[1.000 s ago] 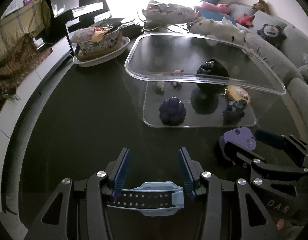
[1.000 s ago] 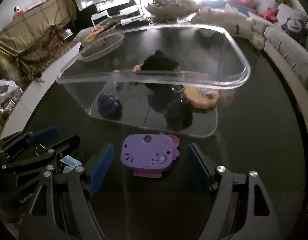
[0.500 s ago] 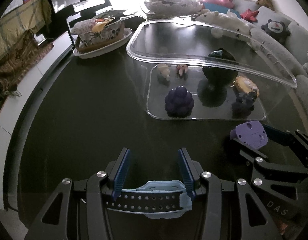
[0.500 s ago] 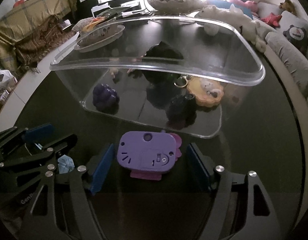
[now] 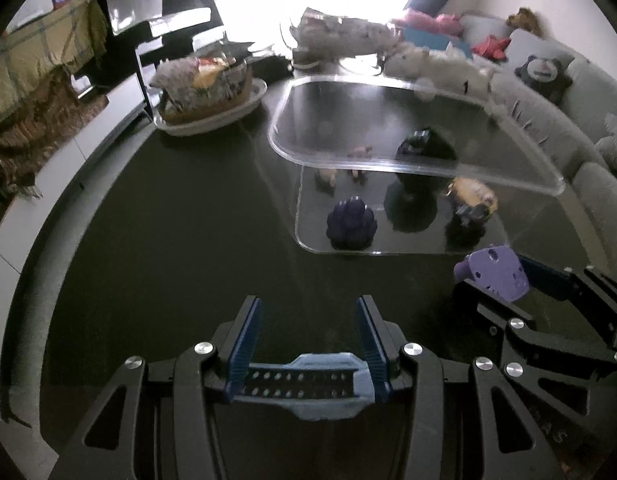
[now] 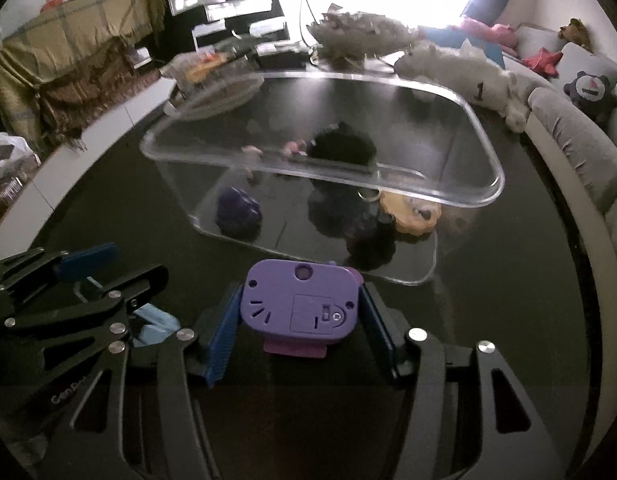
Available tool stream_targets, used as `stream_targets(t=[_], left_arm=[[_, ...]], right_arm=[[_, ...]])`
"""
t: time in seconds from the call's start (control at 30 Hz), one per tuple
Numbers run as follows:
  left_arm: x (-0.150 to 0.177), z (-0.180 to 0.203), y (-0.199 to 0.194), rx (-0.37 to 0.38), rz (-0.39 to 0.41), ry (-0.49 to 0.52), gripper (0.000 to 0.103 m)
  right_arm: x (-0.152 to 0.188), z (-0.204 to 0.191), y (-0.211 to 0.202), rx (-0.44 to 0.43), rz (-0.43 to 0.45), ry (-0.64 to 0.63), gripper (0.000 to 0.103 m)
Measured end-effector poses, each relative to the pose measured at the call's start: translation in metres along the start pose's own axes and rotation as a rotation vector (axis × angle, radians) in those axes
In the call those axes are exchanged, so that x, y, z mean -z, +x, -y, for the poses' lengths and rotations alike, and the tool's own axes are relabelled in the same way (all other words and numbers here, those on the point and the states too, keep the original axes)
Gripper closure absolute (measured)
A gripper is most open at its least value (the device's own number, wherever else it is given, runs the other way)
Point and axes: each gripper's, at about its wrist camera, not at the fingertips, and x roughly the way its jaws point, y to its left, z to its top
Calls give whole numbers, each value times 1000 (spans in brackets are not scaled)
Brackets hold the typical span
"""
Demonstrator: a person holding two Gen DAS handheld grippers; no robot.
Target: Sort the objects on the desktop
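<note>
left gripper (image 5: pixel 308 330) jaws clamped on blue watch (image 5: pixel 304 384) | right gripper (image 6: pixel 300 314) jaws gripping purple toy (image 6: pixel 300 304) | clear bin (image 6: pixel 460 164) ahead on tabletop (image 5: pixel 168 248)

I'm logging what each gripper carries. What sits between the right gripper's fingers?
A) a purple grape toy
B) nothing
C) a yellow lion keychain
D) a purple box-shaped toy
D: the right gripper is shut on the purple toy, its blue pads against both sides; the grape toy and the lion keychain lie in the clear bin.

Both hand-held grippers (image 5: pixel 308 312) (image 6: pixel 300 308) clamped.
</note>
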Motion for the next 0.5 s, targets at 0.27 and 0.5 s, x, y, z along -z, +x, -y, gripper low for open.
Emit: stream_targets(t=[0.27, 0.5], left_arm=[[36, -19, -28, -6, -15, 2, 58], [61, -35, -35, 67, -68, -53, 58]], right_arm=[[25, -36, -34, -60, 7, -44, 48], [48, -52, -48, -92, -10, -46, 48]])
